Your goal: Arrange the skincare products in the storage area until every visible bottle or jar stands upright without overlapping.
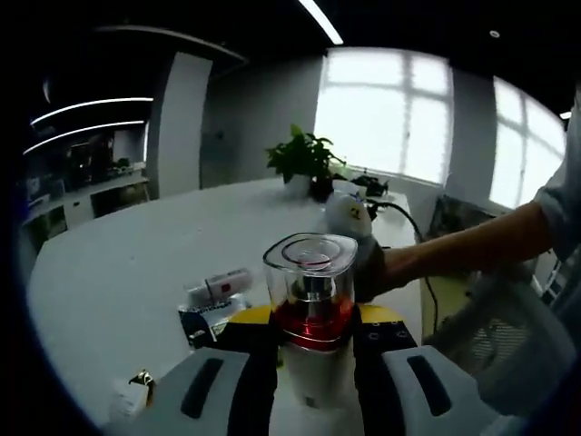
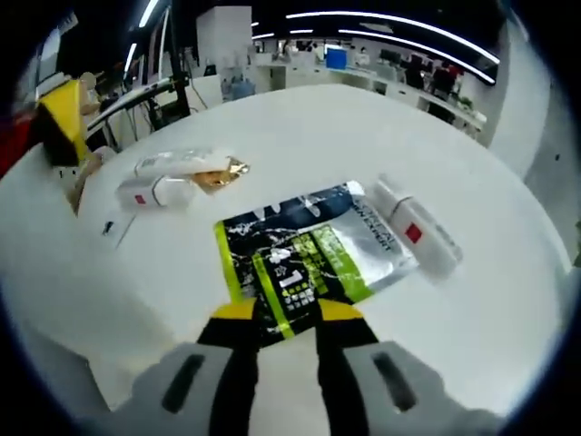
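Observation:
My left gripper (image 1: pixel 313 341) is shut on an upright bottle (image 1: pixel 311 300) with a clear square cap, red liquid and a white base, held above the white table (image 1: pixel 118 272). Beyond it a white tube (image 1: pixel 218 286) with a red label lies flat beside a dark sachet (image 1: pixel 201 320). In the right gripper view, my right gripper (image 2: pixel 288 318) hovers open with a narrow gap over the near edge of the black and green sachet (image 2: pixel 309 254). One white tube (image 2: pixel 419 233) lies at the sachet's right. Another white tube (image 2: pixel 154 193) lies at the far left, next to a clear wrapped item (image 2: pixel 186 163) with gold foil.
A person's arm (image 1: pixel 463 245) reaches in from the right, the hand by a white rounded object (image 1: pixel 349 214). A potted plant (image 1: pixel 304 159) stands at the table's far side. A yellow and red shape (image 2: pixel 54 118) sits at the right gripper view's left edge. Office desks lie beyond.

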